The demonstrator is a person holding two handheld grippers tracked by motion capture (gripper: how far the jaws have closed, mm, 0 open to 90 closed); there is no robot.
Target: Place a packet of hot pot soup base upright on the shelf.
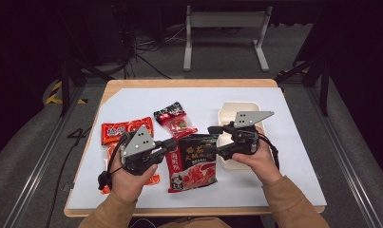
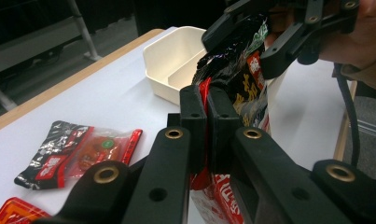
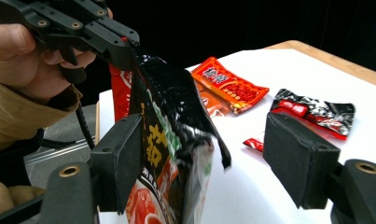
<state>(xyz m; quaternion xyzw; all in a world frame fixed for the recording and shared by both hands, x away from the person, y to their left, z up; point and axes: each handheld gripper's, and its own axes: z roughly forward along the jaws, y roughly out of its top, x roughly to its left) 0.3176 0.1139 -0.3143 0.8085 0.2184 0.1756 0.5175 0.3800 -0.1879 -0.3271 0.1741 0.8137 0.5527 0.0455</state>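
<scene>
Left gripper (image 1: 172, 142), held in the person's left hand (image 1: 129, 178), has its jaws pinched tight on the left edge of the big black-and-red pouch (image 1: 194, 161); in the left gripper view the jaw pads meet w/ the pouch's red edge squeezed between them. Right gripper (image 1: 217, 140), in the right hand (image 1: 258, 161), sits at the pouch's upper right corner w/ jaws spread wide. In the right gripper view the pouch (image 3: 171, 154) stands upright btwn the two pads, touching or nearly touching the left pad, clear gap to the right one; not clamped, as far as that view lets me tell.

Under both grippers: white sheet (image 1: 293, 156) over a wooden table (image 1: 189, 83). Just beyond the right gripper lies a cream two-compartment tray (image 1: 227, 114); the left gripper view shows the divider inside it (image 2: 176, 60). Beyond the left gripper lies an orange-red packet (image 1: 125, 130). Another red packet sits partly under the left hand, mostly hidden. Btwn the two grippers and a bit farther off is a small black-and-red sachet (image 1: 175, 118), lying flat, apart from the pouch.
</scene>
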